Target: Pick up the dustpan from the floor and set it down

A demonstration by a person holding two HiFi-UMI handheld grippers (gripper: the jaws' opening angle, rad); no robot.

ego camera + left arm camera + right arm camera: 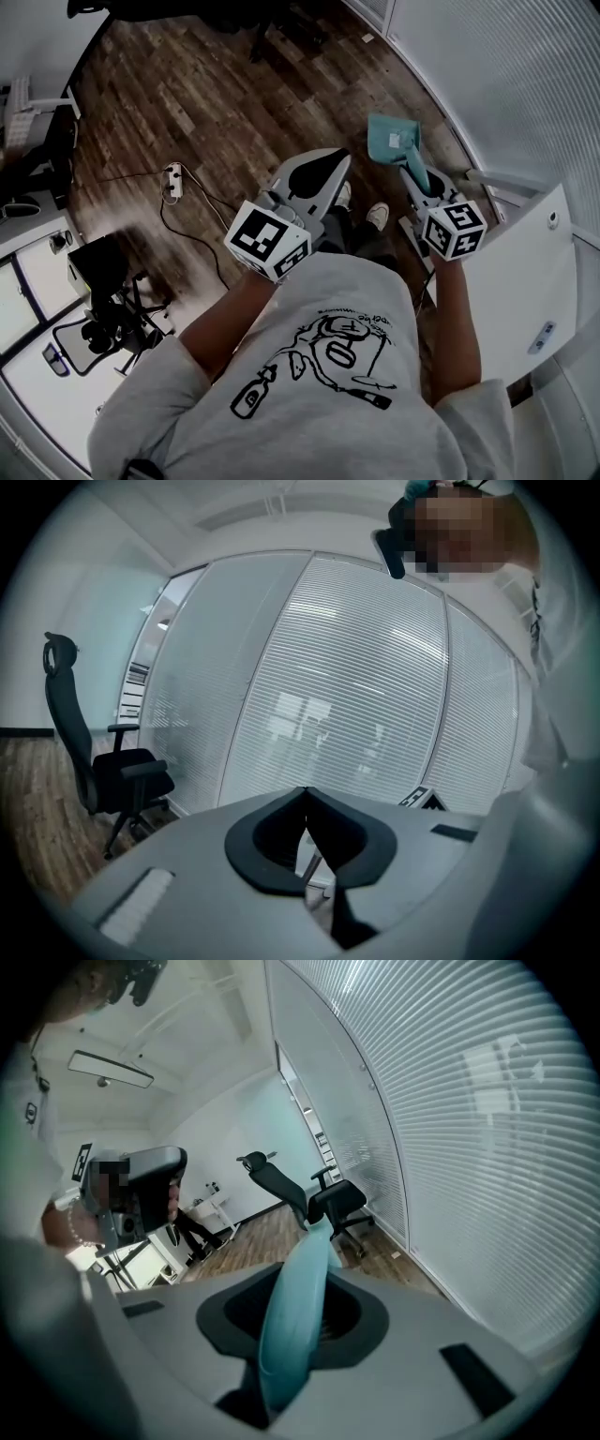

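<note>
The teal dustpan (392,139) hangs above the wooden floor, close to the blinds, with its pan end pointing away from me. My right gripper (415,176) is shut on its handle; in the right gripper view the teal handle (292,1312) runs up between the black pads and out past the tips. My left gripper (323,167) is level with it to the left, over my feet, apart from the dustpan. In the left gripper view its jaws (305,795) meet at the tips with nothing between them.
A glass wall with white blinds (511,75) curves along the right. A white panel (525,272) stands right of my right arm. A power strip with a cable (172,180) lies on the floor to the left. A black office chair (103,761) stands by the wall.
</note>
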